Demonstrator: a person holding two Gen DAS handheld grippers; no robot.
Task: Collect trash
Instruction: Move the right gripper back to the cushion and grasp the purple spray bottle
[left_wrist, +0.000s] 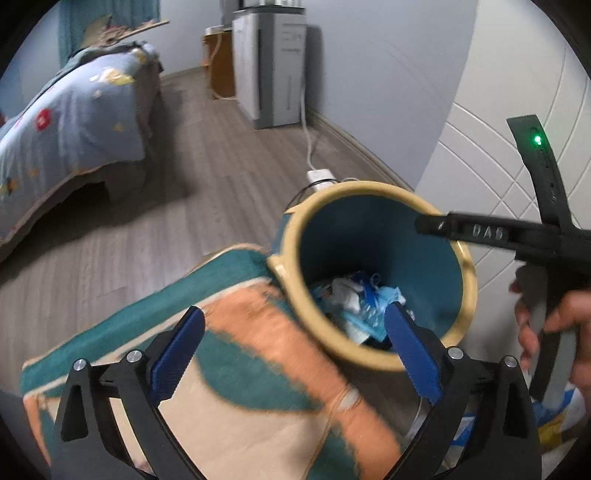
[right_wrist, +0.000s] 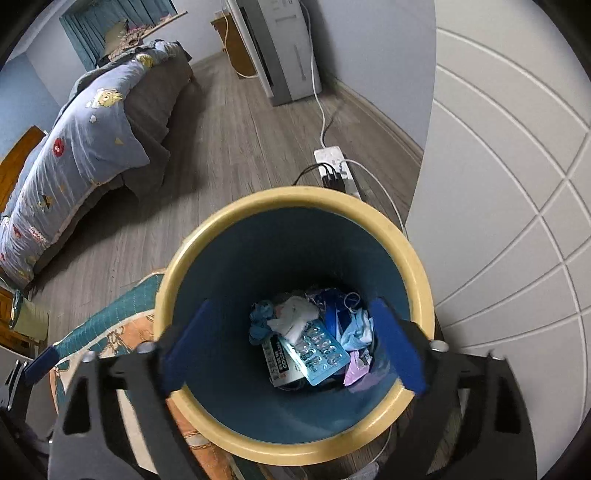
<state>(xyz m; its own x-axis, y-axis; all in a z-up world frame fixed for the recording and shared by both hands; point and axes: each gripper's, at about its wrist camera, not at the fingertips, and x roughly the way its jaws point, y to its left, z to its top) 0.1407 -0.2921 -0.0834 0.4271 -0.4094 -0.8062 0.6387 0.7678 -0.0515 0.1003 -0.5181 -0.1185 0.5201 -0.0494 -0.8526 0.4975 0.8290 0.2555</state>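
A blue trash bin with a cream rim (right_wrist: 295, 199) stands on the floor; it also shows in the left wrist view (left_wrist: 373, 186). Inside lies trash (right_wrist: 314, 339): a pill blister pack, a small box, crumpled tissue, blue masks and wrappers. My right gripper (right_wrist: 291, 343) is open and empty, held right above the bin's mouth. My left gripper (left_wrist: 295, 354) is open and empty, to the left of the bin over a teal and orange rug (left_wrist: 236, 350). The right gripper's body and the hand holding it (left_wrist: 546, 317) show at right in the left wrist view.
A bed with a blue quilt (right_wrist: 74, 147) stands at left. A white appliance (left_wrist: 269, 70) stands by the far wall. A power strip with cables (right_wrist: 336, 166) lies just behind the bin. A white panelled door (right_wrist: 517, 184) is at right.
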